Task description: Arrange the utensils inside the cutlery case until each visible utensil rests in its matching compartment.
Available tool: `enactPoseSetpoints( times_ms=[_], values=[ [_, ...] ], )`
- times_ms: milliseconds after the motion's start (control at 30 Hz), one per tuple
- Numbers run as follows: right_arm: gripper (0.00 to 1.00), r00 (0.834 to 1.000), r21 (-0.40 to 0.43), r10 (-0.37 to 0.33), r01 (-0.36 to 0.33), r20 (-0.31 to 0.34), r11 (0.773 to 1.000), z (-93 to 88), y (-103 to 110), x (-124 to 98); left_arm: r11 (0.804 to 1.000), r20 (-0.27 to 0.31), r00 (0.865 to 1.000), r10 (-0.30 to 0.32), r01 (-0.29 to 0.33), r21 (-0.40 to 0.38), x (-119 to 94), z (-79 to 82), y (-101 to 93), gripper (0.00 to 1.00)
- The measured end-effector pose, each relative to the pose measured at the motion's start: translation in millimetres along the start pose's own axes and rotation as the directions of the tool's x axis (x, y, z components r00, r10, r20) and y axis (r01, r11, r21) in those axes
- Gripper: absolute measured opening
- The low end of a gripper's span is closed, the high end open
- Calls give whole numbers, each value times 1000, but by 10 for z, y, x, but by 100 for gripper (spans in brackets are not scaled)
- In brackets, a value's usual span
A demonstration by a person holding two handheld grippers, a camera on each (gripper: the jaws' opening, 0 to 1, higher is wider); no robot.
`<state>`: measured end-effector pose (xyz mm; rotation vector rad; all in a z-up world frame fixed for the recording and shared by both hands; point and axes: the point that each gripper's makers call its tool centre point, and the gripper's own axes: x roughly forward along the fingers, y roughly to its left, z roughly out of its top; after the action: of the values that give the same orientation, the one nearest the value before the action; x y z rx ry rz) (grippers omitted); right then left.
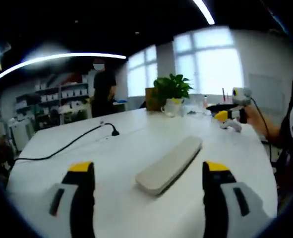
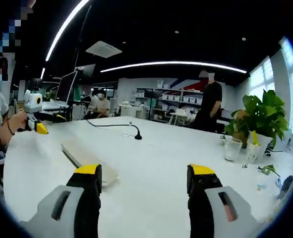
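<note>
Both jaws wide, closed cutlery case amid bare table.

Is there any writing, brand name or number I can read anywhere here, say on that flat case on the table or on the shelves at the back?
None can be read.
Closed cutlery case: plain lid, no print visible.
Boxes on the back shelves: any labels are too small and blurred.
Cups beside the potted plant: too blurred to tell.
Left gripper and right gripper: no lettering visible on the jaws.
</note>
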<state>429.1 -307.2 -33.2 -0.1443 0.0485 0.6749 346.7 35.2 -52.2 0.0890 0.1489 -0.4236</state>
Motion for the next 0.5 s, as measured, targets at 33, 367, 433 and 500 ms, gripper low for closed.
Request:
enactPoseSetpoints(
  times_ms=[33,367,433,500],
  values=[
    [72,1000,0,-12,12,13,1000,41,0,-70,1000,29,999,17,-17,-8,-67,69,14,99],
    [88,995,-9,-92,92,25,996,99,95,-656,987,130,979,155,-150,-52,-819,348,64,100],
    [95,993,16,-114,113,24,993,64,96,-753,984,134,976,173,-165,-65,-939,343,48,100],
    [99,992,24,-124,124,16,992,27,124,-861,982,137,973,185,-177,-69,-1032,334,33,100]
  ],
)
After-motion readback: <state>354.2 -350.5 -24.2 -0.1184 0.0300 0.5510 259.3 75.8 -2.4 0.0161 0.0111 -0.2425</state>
